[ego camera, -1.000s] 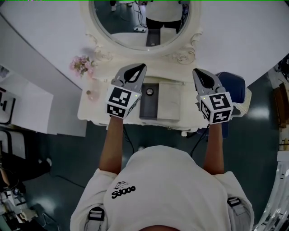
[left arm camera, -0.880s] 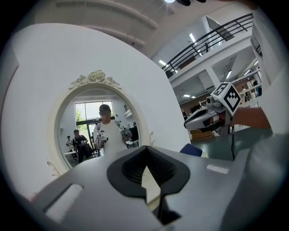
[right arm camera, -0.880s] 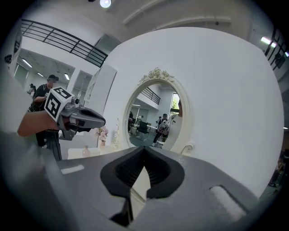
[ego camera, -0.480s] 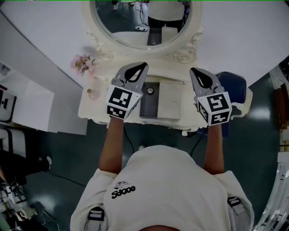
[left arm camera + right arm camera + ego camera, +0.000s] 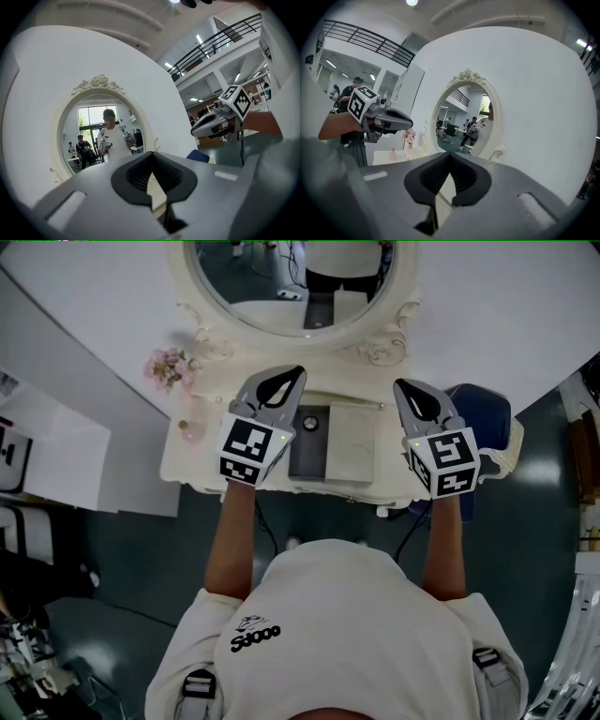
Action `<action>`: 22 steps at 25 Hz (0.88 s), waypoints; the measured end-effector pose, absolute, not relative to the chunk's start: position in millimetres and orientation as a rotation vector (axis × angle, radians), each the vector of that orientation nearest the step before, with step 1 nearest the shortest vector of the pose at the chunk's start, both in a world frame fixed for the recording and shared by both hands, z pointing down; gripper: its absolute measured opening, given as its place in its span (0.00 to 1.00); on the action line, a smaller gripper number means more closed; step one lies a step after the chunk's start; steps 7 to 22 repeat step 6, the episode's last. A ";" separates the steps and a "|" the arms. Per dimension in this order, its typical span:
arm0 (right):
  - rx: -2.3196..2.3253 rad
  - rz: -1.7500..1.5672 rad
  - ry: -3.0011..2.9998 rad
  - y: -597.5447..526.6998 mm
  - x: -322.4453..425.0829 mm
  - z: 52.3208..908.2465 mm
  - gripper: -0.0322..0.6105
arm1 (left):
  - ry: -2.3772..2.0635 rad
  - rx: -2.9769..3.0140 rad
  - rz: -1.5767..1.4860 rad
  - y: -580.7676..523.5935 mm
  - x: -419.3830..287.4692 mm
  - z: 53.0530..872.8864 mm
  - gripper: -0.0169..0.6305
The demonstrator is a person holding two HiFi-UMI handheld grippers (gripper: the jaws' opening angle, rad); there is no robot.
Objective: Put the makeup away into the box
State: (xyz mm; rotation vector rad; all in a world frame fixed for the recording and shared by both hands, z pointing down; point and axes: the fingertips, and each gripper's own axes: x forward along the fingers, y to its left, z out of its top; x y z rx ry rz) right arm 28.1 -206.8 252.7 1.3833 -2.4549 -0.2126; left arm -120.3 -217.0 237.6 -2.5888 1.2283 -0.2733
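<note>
An open box lies on the cream dressing table (image 5: 183, 470) between my two grippers, with a dark grey tray (image 5: 307, 457) and a pale lid (image 5: 351, 448) beside it. A small round item (image 5: 310, 428) sits at the tray's far end. My left gripper (image 5: 292, 375) hovers over the table left of the box, shut and empty, its tips meeting in the left gripper view (image 5: 152, 154). My right gripper (image 5: 404, 387) hangs to the right of the box, also shut with nothing in it (image 5: 449, 154). Each gripper shows in the other's view.
An oval mirror (image 5: 302, 282) in an ornate cream frame stands behind the table. Pink flowers (image 5: 167, 368) and a small pink bottle (image 5: 191, 432) sit at the table's left end. A blue chair (image 5: 487, 413) is at the right, a white cabinet (image 5: 56, 451) at the left.
</note>
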 end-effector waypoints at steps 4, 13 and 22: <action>1.377 -0.212 -2.452 -205.9 27.1 253.8 0.05 | 1.223 -2.590 -0.269 -215.2 -119.7 237.1 0.05; 1.372 -0.212 -2.452 -205.2 26.0 254.4 0.05 | 1.220 -2.589 -0.264 -214.1 -119.8 236.6 0.05; 1.372 -0.212 -2.452 -205.2 26.0 254.4 0.05 | 1.220 -2.589 -0.264 -214.1 -119.8 236.6 0.05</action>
